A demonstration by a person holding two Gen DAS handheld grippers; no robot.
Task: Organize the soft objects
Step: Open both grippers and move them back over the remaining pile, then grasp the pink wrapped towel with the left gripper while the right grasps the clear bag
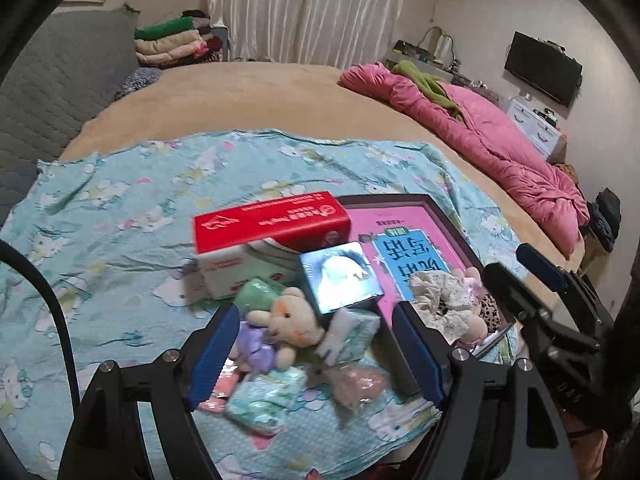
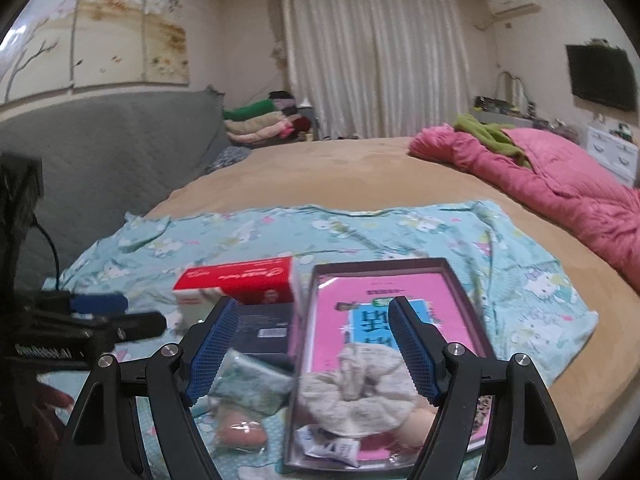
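Jaws wide above teddy bear (image 1: pixel 294 320)

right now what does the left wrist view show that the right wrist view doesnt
Only the left wrist view shows the small teddy bear on the blue sheet between the open fingers of the left gripper, and the silvery top of the small box.

Only the right wrist view shows the painted wall panels above the grey headboard.

Both show the red box, the tray with its pink book and a scrunchie, the pink quilt, and the open, empty right gripper.
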